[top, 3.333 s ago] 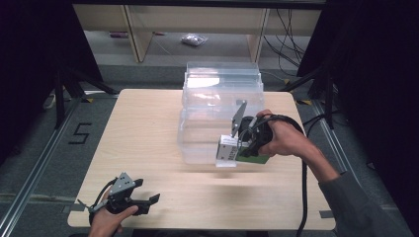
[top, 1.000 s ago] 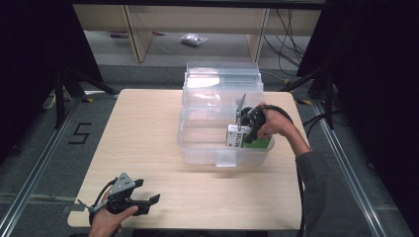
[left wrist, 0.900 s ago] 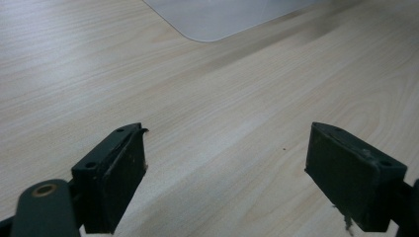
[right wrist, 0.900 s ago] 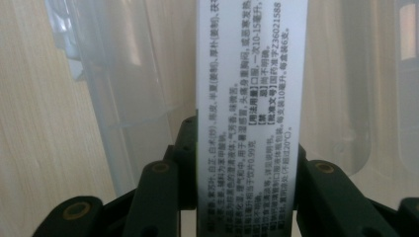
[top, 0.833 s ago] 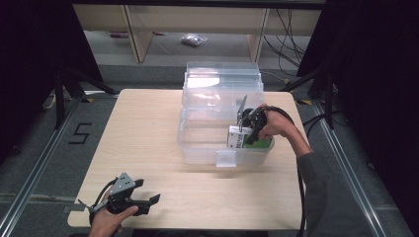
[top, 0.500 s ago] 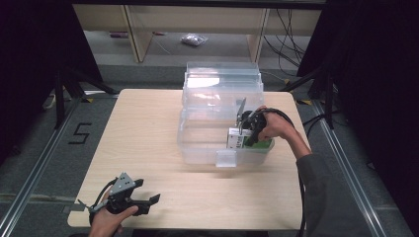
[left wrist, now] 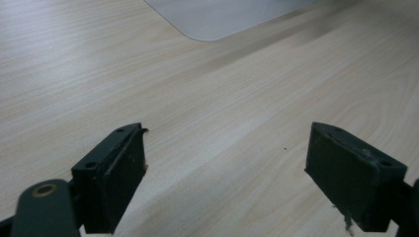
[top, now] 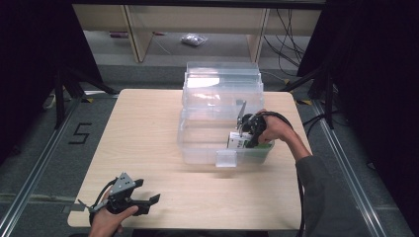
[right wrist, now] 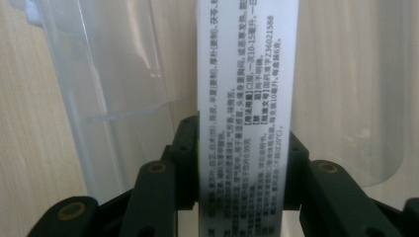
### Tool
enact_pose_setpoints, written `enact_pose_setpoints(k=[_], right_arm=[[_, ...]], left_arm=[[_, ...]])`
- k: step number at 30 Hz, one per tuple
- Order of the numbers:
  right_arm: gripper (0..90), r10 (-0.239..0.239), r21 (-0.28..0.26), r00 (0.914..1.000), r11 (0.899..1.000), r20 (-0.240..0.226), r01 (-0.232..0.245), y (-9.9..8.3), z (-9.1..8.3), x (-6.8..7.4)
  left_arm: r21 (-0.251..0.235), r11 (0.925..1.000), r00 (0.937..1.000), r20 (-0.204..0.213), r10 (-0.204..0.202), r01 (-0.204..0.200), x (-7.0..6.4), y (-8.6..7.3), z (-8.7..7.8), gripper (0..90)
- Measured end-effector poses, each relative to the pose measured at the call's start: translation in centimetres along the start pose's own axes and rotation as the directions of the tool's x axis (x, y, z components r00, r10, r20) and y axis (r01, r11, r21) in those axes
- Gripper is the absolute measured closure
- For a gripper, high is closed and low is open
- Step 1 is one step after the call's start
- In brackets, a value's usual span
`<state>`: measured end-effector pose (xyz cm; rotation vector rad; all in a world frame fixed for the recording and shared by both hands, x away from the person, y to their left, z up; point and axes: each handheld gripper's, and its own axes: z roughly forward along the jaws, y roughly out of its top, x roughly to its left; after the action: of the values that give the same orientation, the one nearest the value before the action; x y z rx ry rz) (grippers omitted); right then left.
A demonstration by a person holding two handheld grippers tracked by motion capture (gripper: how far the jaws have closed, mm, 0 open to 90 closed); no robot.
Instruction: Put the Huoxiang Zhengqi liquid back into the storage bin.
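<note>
Left gripper [top: 129, 200] sits down at the bench's [top: 148, 133] near-left corner in the person's hand, jaws spread wide over bare wood with nothing between them. Further right, the clear plastic bin [top: 202, 148] stands around the middle of the bench toward its right edge, and the right gripper [top: 245, 133] is dipped into the bin's near-right corner. Its jaws are clamped on a white box [right wrist: 247, 98] with small printed text – box is inside the bin, just behind the front wall.
</note>
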<state>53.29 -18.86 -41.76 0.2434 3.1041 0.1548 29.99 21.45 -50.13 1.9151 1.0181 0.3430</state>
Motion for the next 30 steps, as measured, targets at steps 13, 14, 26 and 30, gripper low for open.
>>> enact_pose_setpoints(k=[13,14,26,30], right_arm=[[44.3,0.151,-0.161,0.9879,0.977,0.035,-0.144,-1.0,-4.0,0.6],[44.3,0.151,-0.161,0.9879,0.977,0.035,-0.144,-1.0,-4.0,0.6],[30.5,0.363,-0.335,0.9302,0.884,0.052,-0.326,-2.6,-6.5,2.2],[28.5,0.389,-0.343,0.9197,0.872,0.055,-0.348,-3.0,-6.3,2.6]], left_arm=[[-0.001,1.0,1.0,0.0,-0.002,0.002,0.0,0.0,0.0,14.9],[0.008,0.9999,1.0,-0.002,0.007,-0.007,0.1,0.0,0.0,14.9],[-0.001,1.0,1.0,-0.002,-0.002,0.002,0.0,0.0,0.0,14.9],[0.003,1.0,1.0,-0.004,0.003,-0.003,0.0,0.0,0.0,14.8]])
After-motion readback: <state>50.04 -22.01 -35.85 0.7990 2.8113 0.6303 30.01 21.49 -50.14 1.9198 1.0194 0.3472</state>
